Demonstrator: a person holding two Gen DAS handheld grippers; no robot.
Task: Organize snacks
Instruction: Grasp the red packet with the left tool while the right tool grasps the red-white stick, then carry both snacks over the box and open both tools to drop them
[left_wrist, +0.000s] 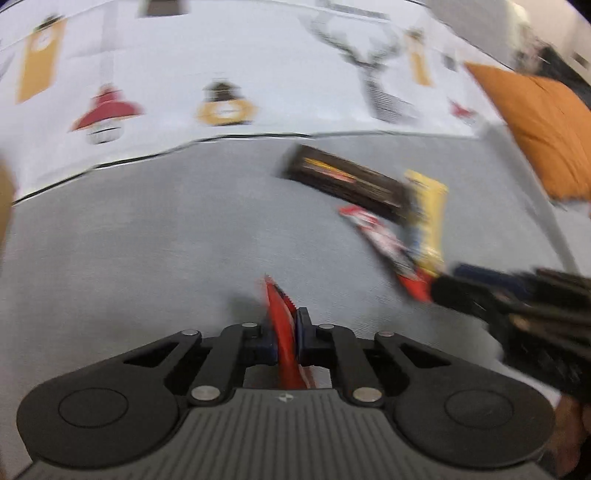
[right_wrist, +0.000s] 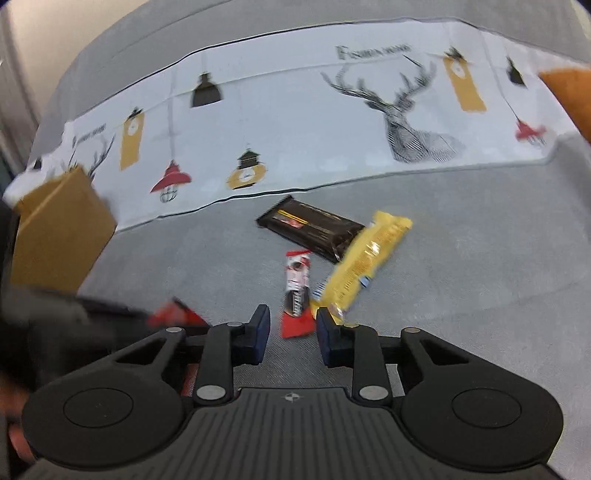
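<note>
Lying on the grey sofa seat (right_wrist: 184, 258), the black bar (right_wrist: 310, 230), yellow packet (right_wrist: 364, 260) and red-white stick (right_wrist: 297, 291) are just beyond the right tool (right_wrist: 291, 328), half open, holding nothing. Left tool (left_wrist: 286, 332) pinches a red wrapper (left_wrist: 282, 325).

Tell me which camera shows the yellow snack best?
The right wrist view: the yellow snack is sharp there, almost whole, overlapping the black bar. The left wrist view shows it blurred, at the side.
</note>
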